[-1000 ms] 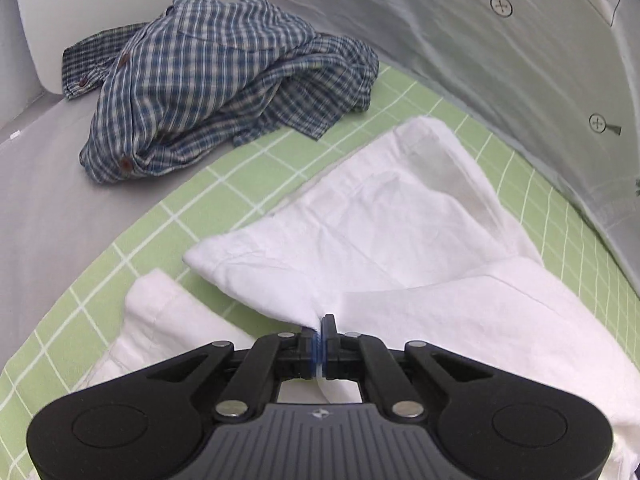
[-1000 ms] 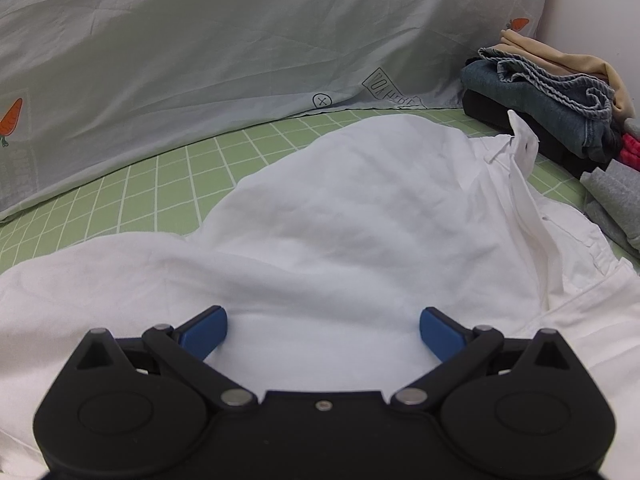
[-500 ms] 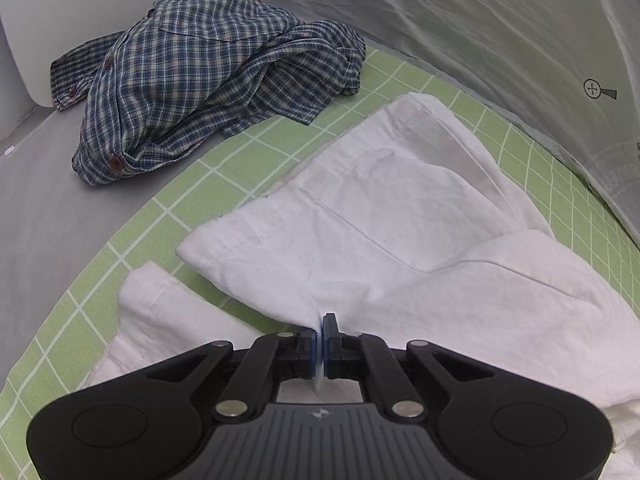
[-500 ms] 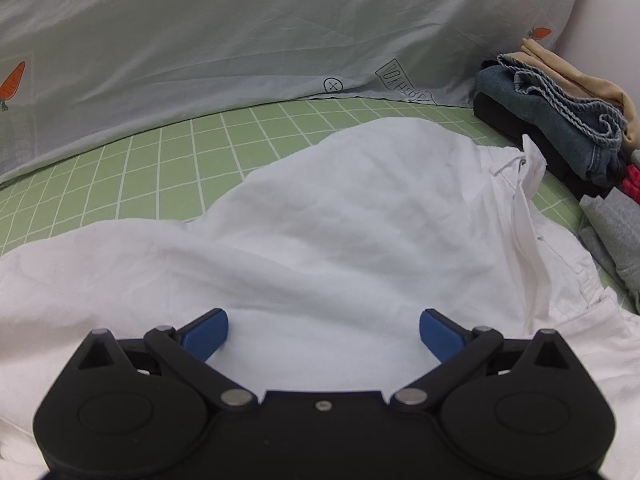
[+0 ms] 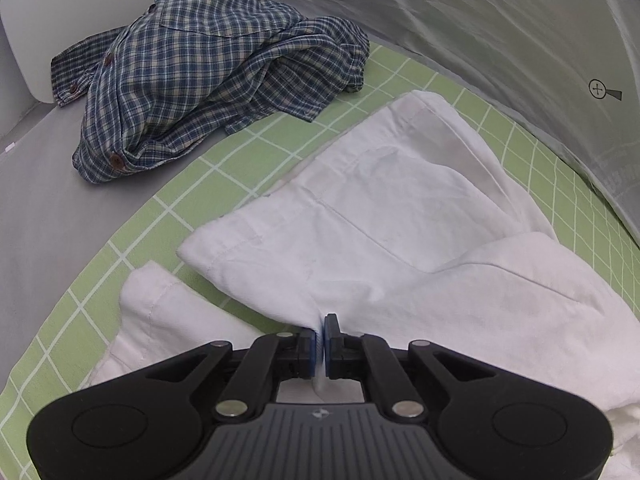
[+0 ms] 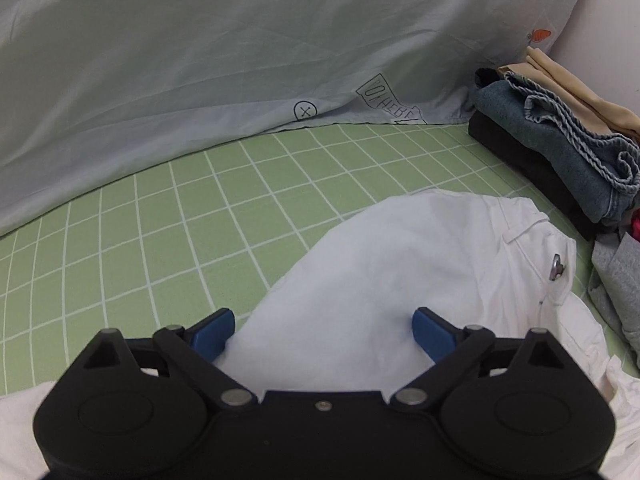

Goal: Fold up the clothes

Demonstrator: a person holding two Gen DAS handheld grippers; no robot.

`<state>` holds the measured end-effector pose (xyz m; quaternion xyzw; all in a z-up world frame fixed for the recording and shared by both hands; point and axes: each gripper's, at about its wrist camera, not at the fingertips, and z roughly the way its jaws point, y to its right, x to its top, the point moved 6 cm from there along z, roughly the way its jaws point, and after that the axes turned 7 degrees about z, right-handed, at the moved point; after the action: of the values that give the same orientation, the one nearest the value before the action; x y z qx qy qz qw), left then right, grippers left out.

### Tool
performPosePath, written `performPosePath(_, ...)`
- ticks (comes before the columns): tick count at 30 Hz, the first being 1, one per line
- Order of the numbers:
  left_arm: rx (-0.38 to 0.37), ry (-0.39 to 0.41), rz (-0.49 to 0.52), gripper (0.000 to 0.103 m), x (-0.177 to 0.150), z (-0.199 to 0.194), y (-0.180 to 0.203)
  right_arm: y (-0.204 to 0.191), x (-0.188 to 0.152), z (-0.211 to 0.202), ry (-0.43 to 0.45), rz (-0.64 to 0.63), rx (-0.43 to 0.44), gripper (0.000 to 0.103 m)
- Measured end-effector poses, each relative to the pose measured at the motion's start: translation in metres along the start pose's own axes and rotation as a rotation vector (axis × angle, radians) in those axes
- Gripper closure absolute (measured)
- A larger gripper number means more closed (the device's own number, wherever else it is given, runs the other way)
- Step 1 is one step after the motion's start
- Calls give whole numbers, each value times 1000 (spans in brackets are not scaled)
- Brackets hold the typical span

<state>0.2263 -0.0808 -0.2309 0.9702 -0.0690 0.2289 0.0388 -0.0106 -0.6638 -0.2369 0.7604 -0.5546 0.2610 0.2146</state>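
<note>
The left gripper [image 5: 321, 334] has its jaws pressed together on a pinch of the white trousers [image 5: 400, 232], the fabric gathered into a small ridge right at the blue pads [image 5: 310, 346]. Ahead of those jaws the white cloth spreads over the green grid mat [image 5: 192, 184]: one leg panel with a stitched hem runs forward and to the right, and a second hemmed end lies just left of the jaws, low on the mat. Farther ahead and to the left of the jaws, a crumpled blue plaid shirt [image 5: 200, 80] sits partly on the mat's edge and partly on the grey surface [image 5: 48, 208] beside it, well apart from the trousers. A pale printed sheet [image 5: 500, 40] rises beyond the mat on the right. The right gripper [image 6: 322, 330] has its jaws spread wide, the blue fingertips [image 6: 212, 330] on either side of a raised hump of the white trousers, whose waistband and metal button [image 6: 556, 270] lie ahead and to the right of the jaws; whether the pads touch the cloth cannot be told. Bare green mat stretches ahead and left of these jaws up to the pale sheet, and a stack of folded clothes [image 6: 560, 148] stands far ahead on the right, near the waistband but apart from it.
</note>
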Motion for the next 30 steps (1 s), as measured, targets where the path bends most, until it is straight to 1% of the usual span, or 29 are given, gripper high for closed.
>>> performPosePath(1,5,0,8,97,0,0,1,3,-1,4,-17,5,-7,32)
performPosePath(2,12,2,18,96,-1,0,2,7,-3,2,-10,8,17,41)
performPosePath(3,19,5,29,95,-1,0,3,12,-6,-4,16,12,57,55)
performPosePath(4,24,7,36,94,-2,-1,4,16,-9,-11,42,16,94,65)
performPosePath(5,30,8,43,92,-2,-1,4,22,-13,-22,66,6,99,81)
performPosePath(6,33,7,44,92,-2,-1,4,28,-17,-33,89,-4,103,91)
performPosePath(7,35,6,44,90,-2,-1,3,34,-22,-45,113,-11,106,91)
performPosePath(9,31,2,38,88,-2,-1,1,57,-31,-75,155,34,87,92)
performPosePath(11,26,-1,35,88,-2,-1,0,78,-45,-97,163,79,70,92)
performPosePath(13,31,-2,47,87,-2,0,2,91,-71,-96,116,85,52,92)
performPosePath(16,64,-1,80,81,-2,0,5,112,-109,-95,45,93,25,87)
performPosePath(17,65,-5,80,80,-2,0,5,118,-121,-95,24,96,16,85)
performPosePath(18,65,-9,79,79,-2,0,5,119,-123,-99,26,104,11,85)
performPosePath(20,67,-17,78,79,-1,0,4,118,-117,-101,13,100,-7,83)
performPosePath(21,61,-28,72,79,-1,-1,3,116,-114,-102,14,92,-20,78)
performPosePath(22,56,-38,66,79,0,-1,2,115,-108,-105,35,67,-46,74)
performPosePath(24,61,-39,72,79,5,-8,2,112,-96,-115,93,24,-92,55)
performPosePath(25,63,-38,76,79,7,-11,2,111,-89,-120,128,9,-101,52)
performPosePath(27,55,-16,69,76,16,-23,3,110,-73,-130,198,-21,-118,40)
performPosePath(29,43,7,48,68,28,-34,4,104,-60,-136,253,-62,-130,35)
performPosePath(30,21,35,47,67,39,-40,10,100,-55,-136,270,-81,-126,35)
